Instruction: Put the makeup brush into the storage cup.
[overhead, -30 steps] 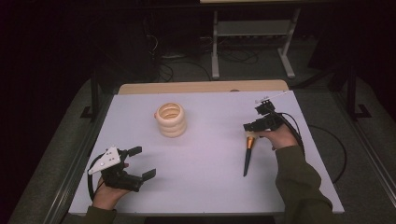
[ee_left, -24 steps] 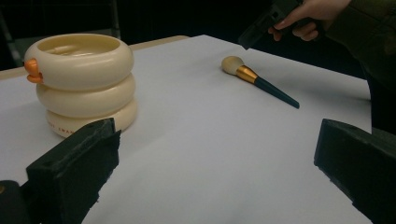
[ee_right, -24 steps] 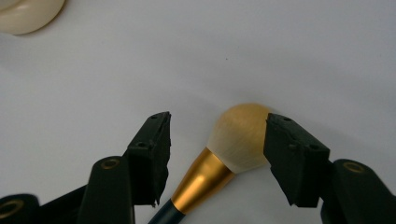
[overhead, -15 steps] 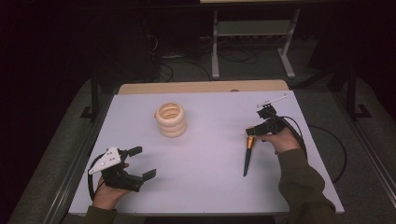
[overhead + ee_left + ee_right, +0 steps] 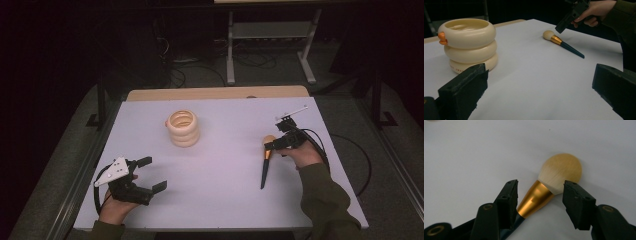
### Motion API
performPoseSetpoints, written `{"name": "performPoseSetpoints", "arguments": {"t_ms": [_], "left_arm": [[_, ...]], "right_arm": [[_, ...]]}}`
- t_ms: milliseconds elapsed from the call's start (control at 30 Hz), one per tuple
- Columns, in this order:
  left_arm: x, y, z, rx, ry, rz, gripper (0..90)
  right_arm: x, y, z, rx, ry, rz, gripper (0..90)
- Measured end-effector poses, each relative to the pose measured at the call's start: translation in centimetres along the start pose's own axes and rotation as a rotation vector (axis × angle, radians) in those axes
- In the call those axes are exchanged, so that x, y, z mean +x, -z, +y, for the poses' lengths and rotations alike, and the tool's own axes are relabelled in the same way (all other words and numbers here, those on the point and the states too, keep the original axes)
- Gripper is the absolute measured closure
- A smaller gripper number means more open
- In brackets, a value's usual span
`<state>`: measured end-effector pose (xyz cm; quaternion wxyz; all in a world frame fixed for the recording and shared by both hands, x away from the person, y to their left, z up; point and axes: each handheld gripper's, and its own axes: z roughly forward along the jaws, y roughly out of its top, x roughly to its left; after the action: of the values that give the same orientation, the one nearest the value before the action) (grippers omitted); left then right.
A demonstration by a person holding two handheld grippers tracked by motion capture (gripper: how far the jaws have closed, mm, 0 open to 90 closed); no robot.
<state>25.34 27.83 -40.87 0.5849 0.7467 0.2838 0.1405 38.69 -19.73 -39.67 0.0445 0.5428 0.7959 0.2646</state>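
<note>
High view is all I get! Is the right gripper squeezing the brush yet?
Observer: Not yet. In the right gripper view, the right gripper has just been closing its jaws around the brush, at the gold collar. There is a clear gap at one pad.
Operator: Does the cream ring pot have anything written on it?
Observer: Yes. The left gripper view shows small lettering near the base of the ring pot. It is too tiny to read.
</note>
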Motion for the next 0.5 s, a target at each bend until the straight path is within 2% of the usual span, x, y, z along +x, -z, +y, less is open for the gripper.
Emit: {"name": "performPoseSetpoints", "arguments": {"t_ms": [500], "left_arm": [[0.0, 0.0, 0.0, -0.003, 0.000, 0.003, 0.0]], "right_arm": [[-0.1, -1.3, -0.2, 0.069, -0.008, 0.005, 48.4]]}}
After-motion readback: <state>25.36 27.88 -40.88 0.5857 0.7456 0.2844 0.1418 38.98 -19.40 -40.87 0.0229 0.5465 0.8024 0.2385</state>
